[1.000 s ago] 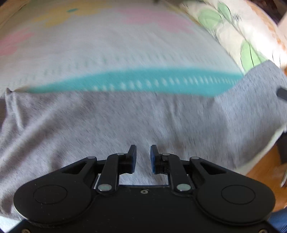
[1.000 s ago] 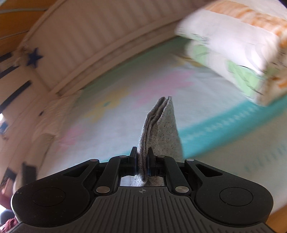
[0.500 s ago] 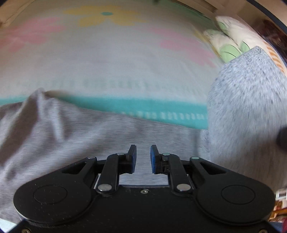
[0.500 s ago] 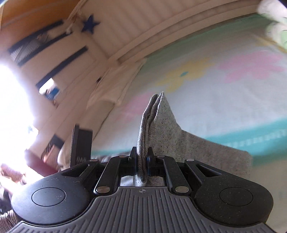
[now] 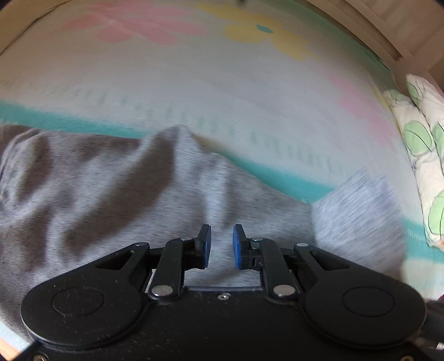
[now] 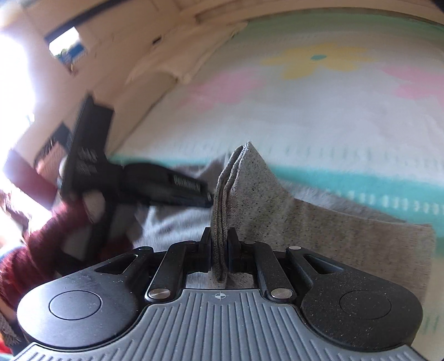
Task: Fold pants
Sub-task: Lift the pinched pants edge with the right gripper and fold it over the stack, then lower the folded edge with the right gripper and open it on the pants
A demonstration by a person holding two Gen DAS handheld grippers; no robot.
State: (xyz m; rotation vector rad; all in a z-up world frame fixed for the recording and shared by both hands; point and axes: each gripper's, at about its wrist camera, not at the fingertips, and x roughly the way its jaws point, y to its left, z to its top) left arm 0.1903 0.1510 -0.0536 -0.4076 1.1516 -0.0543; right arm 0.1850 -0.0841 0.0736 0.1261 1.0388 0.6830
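Observation:
Grey pants (image 5: pixel 111 194) lie rumpled on a pastel bedsheet (image 5: pixel 222 83). My left gripper (image 5: pixel 221 244) hovers over them, open by a narrow gap, with nothing pinched between its blue pads. At the right, a lifted part of the pants (image 5: pixel 358 211) hangs blurred. In the right wrist view, my right gripper (image 6: pixel 219 244) grips a doubled edge of the pants (image 6: pixel 277 200), which stands upright between the jaws. Those jaws are opening, and the fabric is still between the pads. The left gripper's black fingers (image 6: pixel 194 194) reach the same fold from the left.
The sheet has pink and yellow flowers and a teal band (image 5: pixel 277 172). A leaf-patterned pillow (image 5: pixel 421 155) sits at the right edge. A pale bed frame (image 6: pixel 194 25) runs along the far side. A dark red sleeve (image 6: pixel 41 244) holds the left tool.
Both grippers swept sideways across the bed. The right one carried the pants' edge over toward the left one. The pants now lie more rumpled under the left gripper.

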